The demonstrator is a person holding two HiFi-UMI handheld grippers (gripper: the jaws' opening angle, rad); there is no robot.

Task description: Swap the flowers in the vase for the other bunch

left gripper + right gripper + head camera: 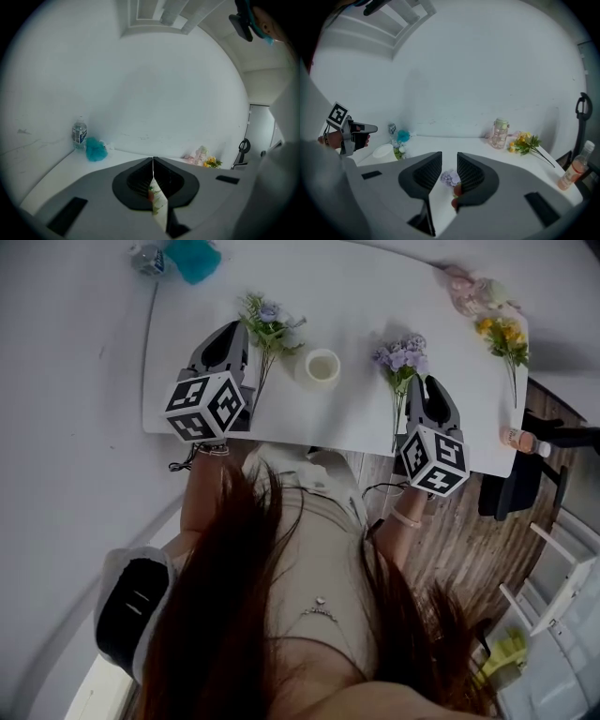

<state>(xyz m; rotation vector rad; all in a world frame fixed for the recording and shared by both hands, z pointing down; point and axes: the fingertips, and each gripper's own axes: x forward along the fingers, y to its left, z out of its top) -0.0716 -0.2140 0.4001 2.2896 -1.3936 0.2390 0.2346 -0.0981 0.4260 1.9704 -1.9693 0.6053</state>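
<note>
The left tool has its jaws together, and the white-and-blue bunch sits just beside its tip with the stem running back along it; the right tool stands with jaws apart, the purple bunch lying on the counter just ahead of them. The vase stands between the two bunches, and yellow flowers lie at the counter's far right corner
</note>
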